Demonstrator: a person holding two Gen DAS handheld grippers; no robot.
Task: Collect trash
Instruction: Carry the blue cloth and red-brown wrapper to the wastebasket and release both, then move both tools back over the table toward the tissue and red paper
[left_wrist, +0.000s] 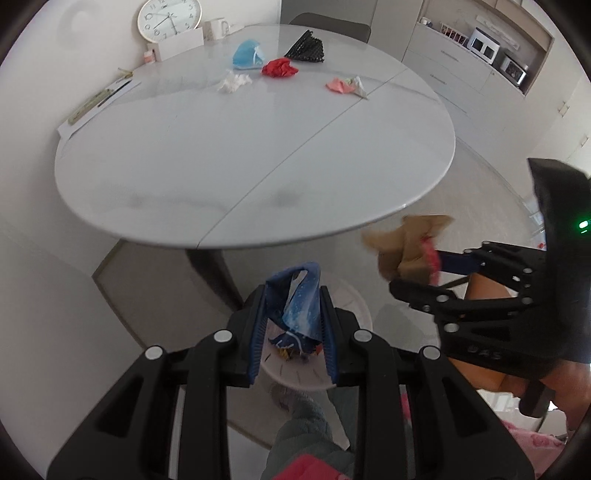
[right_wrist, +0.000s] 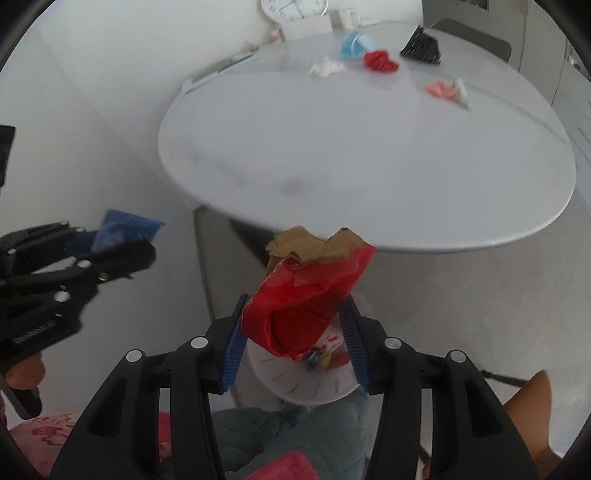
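1. Left wrist view: the left gripper has its jaws pinching one crumpled blue wrapper; it hangs over one round white bin on the floor, which already has small bits of coloured trash inside.
2. Same view, right side: the right gripper has its jaws pinching one piece of torn brown cardboard with red paper, held off the near edge of the counter.
3. Five pieces of trash lie near the counter's far side: one blue face mask, one red crumpled ball, one white crumpled tissue, one black netted piece, and one pink and white scrap.
4. Also at the far edge: one wall clock leaning against the wall, one white mug, and one sheet of paper with a pen on it.
5. Right wrist view: the right gripper holds the cardboard with red paper between its blue pads, directly above the white bin.
6. Same view, left side: the left gripper holds the blue wrapper.
7. The same five pieces sit on the counter: mask, red ball, tissue, black piece, pink scrap. The picture is blurred.
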